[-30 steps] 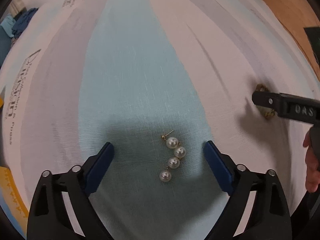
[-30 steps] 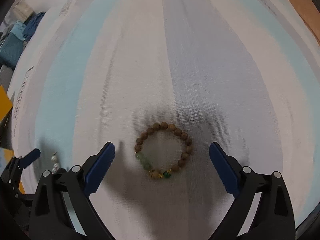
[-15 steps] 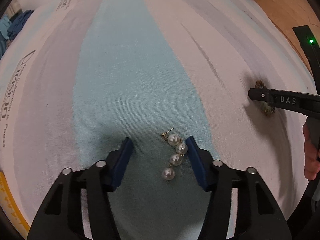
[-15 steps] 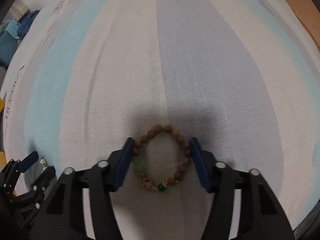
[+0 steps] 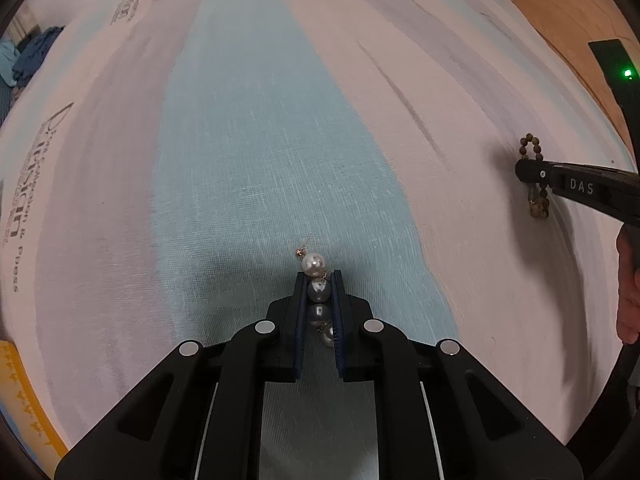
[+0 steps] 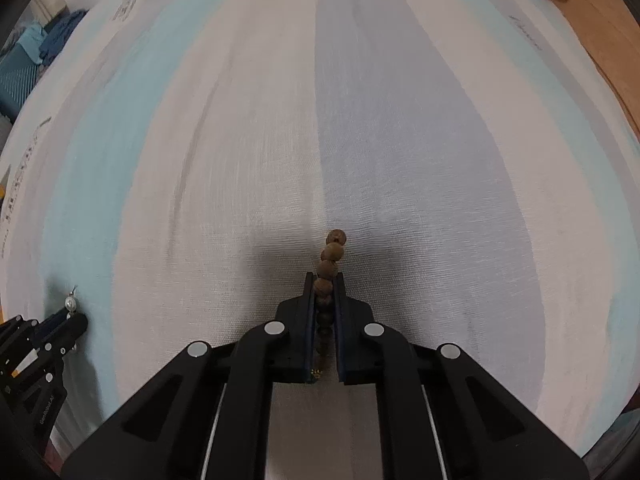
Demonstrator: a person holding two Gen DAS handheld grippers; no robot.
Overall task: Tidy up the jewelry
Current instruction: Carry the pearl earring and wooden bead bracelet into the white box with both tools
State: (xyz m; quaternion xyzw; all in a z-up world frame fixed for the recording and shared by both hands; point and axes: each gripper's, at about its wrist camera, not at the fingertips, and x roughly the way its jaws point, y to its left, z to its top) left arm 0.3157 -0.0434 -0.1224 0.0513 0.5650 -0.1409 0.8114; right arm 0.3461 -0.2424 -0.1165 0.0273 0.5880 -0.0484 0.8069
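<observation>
At lower centre, the left gripper pinches a four-pearl drop earring; the right gripper clamps a brown wooden-bead bracelet. Beyond stretches striped blue, white and grey cloth; upper right, orange-brown wooden floor.

White raised letters "DAS" stand on the side of the black plastic right gripper, seen in the left wrist view. Dark print along the edge of the pale striped woven fabric sheet includes "& Press"; remaining print illegible.
</observation>
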